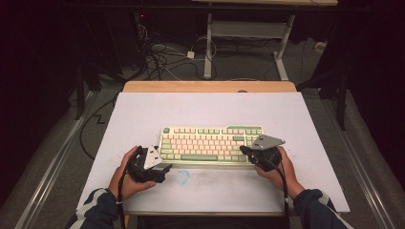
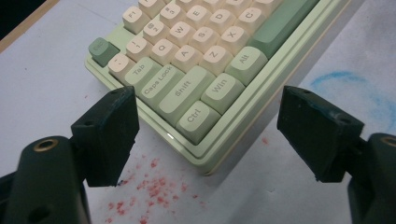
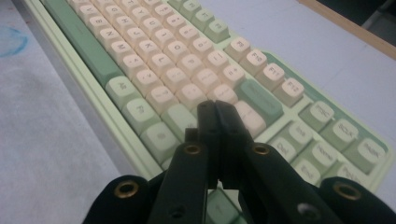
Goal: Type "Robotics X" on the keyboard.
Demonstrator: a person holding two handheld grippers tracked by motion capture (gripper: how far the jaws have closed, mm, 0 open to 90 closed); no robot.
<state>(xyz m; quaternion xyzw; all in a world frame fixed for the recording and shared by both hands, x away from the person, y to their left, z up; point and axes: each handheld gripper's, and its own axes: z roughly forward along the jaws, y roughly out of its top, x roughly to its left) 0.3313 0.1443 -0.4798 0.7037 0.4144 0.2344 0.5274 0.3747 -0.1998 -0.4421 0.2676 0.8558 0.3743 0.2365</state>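
On white table: keyboard; behind, dim floor, probably cables.

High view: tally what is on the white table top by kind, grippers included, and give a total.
Keyboard: 1
Grippers: 2, left gripper with jaws apart, right gripper with jaws closed over the keys
Blue chalky smudge: 1
Total: 4
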